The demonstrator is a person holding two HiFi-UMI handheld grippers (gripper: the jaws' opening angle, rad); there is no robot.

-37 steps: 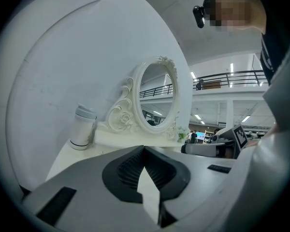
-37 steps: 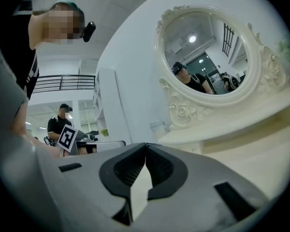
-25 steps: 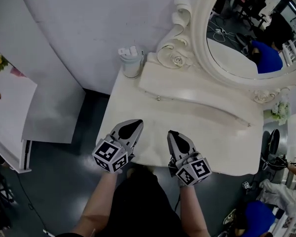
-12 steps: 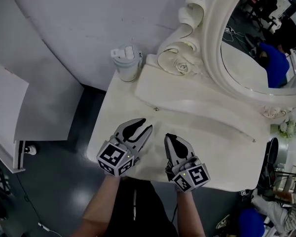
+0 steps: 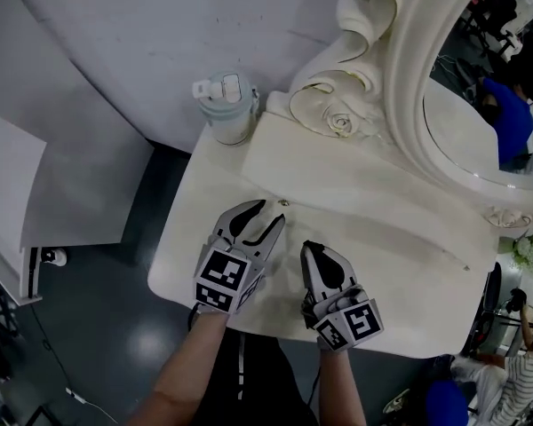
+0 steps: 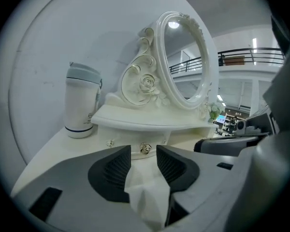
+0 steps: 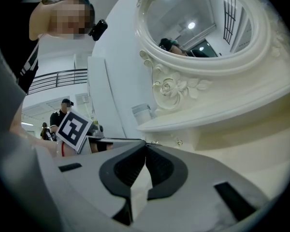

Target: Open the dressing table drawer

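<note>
The cream dressing table (image 5: 191, 247) carries a raised shelf whose drawer front (image 6: 135, 140) has a small metal knob (image 5: 283, 203). My left gripper (image 5: 268, 216) is open and points at that knob, its tips a short way before it. In the left gripper view the knob (image 6: 145, 149) shows in the gap beyond the jaws of the left gripper (image 6: 143, 152). These jaws have just been opening and nothing is between them. My right gripper (image 5: 311, 249) is shut and empty, beside the left one over the tabletop. Its jaws meet in the right gripper view (image 7: 145, 147).
A white lidded tumbler (image 5: 226, 105) stands at the table's back left corner. The ornate oval mirror (image 5: 480, 78) with carved scrolls (image 5: 338, 114) rises behind the shelf. A second knob (image 6: 109, 143) sits left of the first. A white cabinet (image 5: 9, 193) stands at the left.
My left gripper's jaws went from shut to open, and it moved forward toward the drawer knob. The right gripper also moved forward a little and stayed shut.
</note>
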